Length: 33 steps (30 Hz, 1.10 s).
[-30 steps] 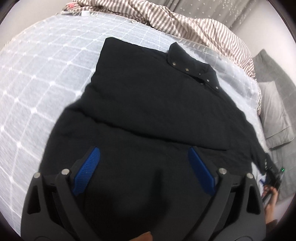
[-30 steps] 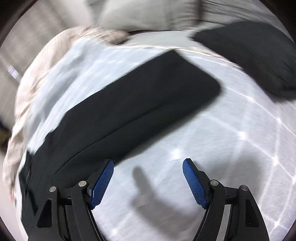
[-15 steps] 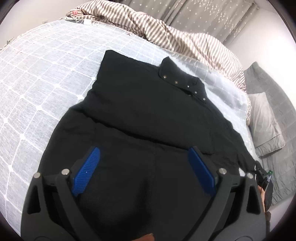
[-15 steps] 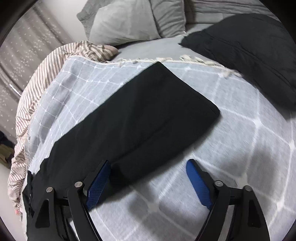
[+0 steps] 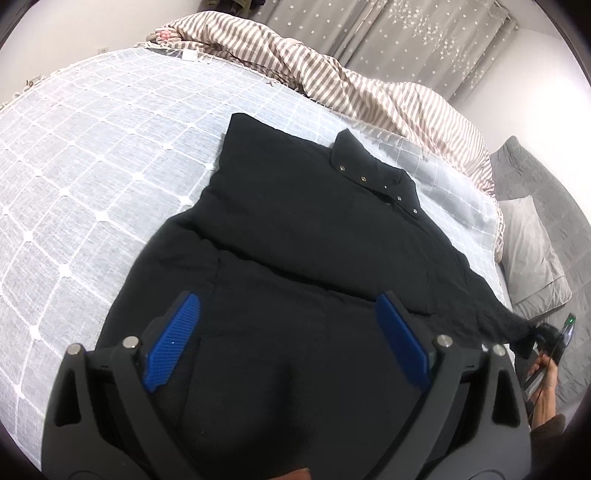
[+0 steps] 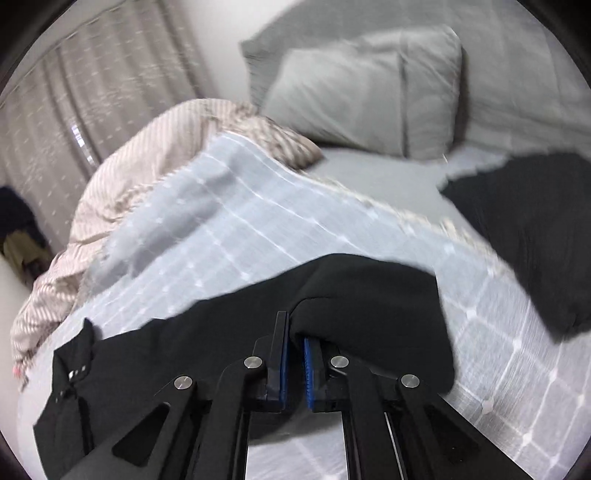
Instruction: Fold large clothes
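Observation:
A large black jacket [image 5: 314,229] lies spread on the pale grid-patterned bedspread [image 5: 92,184], its snap-studded collar [image 5: 376,181] toward the far side. My left gripper [image 5: 288,301] hovers open above the jacket's lower body, nothing between its blue pads. In the right wrist view my right gripper [image 6: 295,347] has its jaws closing tight on the end of the jacket's sleeve [image 6: 369,295], the fabric pinched between the pads and raised off the bed. The left wrist view shows that sleeve [image 5: 495,314] stretched to the right gripper [image 5: 535,338] at the right edge.
A striped duvet [image 5: 332,81] is bunched along the far side of the bed. Grey pillows [image 6: 351,92] lie at the head, and another black item [image 6: 524,229] rests beside them. Star-patterned curtains [image 5: 406,33] hang behind. A person's hand [image 5: 546,373] shows at the right.
The right gripper went from open beside the flat sleeve to shut on its end and rose with it. The left gripper drew back slightly, still open.

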### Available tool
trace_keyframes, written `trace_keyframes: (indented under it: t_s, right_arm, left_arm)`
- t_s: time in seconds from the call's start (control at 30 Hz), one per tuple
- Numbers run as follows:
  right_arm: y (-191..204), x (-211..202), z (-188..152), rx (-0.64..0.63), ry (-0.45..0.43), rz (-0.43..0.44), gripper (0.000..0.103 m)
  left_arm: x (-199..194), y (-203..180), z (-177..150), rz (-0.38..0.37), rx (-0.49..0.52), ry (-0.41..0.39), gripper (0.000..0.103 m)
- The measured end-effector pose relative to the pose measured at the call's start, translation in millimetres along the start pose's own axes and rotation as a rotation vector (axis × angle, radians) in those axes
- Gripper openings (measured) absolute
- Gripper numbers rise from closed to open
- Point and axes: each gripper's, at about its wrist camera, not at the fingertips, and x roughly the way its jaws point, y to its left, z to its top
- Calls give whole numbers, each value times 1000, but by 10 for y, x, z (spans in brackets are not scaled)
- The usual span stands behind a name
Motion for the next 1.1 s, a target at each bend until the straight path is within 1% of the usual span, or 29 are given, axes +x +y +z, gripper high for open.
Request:
trace_keyframes:
  t_s: [0.17, 0.27, 0.33, 0.4, 0.47, 0.57, 0.63, 0.7, 0.73, 0.77, 0.83, 0.9, 0.93, 0.97, 1.0, 1.03, 1.1]
  right_arm:
    - [652, -355, 51, -130, -53, 45, 6]
    - [1050, -544, 20, -206, -76, 78, 6]
    - [1297, -635, -18, -248, -81, 103, 6]
    - [1622, -732, -109, -310, -85, 135, 6]
    - [1918, -791, -217, -372, -66, 173, 6]
    - [2435, -849, -490, -494, -37, 232, 6]
    - [2703, -831, -697, -561, 2, 276, 7]
    - [2981, -769, -962, -642, 56, 319, 8]
    - [3117, -718, -1111, -682, 98, 345, 9]
    - [3247, -648, -1279, -719, 156, 383, 10]
    - [3451, -450, -1643, -783, 322, 470, 12]
    - [3545, -265, -1985, -827, 470, 525, 12]
    - [3564, -197, -2109, -838, 514, 539, 13]
    - [3563, -118, -2250, -846, 559, 550, 16]
    - [3550, -52, -2346, -845, 594, 553, 22]
    - [3533, 18, -2422, -834, 632, 556, 27]
    - [3479, 70, -2526, -798, 692, 577, 43]
  left_arm:
    - [-106, 93, 20, -4, -23, -31, 96]
    - [-158, 135, 38, -4, -34, -49, 96]
    - [-193, 148, 48, 10, -33, -71, 96]
    - [-217, 150, 56, 18, -28, -85, 96]
    - [-228, 154, 59, 14, -27, -91, 96]
    - [-232, 149, 52, 11, -28, -93, 96]
    - [-231, 143, 36, 10, -30, -90, 96]
    - [-224, 124, 22, 5, -29, -86, 96]
    - [-213, 105, 11, 2, -24, -81, 96]
    - [-205, 86, 2, 2, -19, -78, 96]
    - [-181, 36, -17, 5, 3, -71, 96]
    - [-151, -10, -35, 10, 25, -64, 96]
    - [-128, -38, -45, 13, 39, -57, 96]
    - [-116, -54, -55, 15, 48, -52, 96]
    - [-95, -77, -65, 18, 58, -45, 96]
    - [-76, -97, -74, 19, 67, -37, 96]
    - [-55, -137, -92, 17, 84, -26, 96]
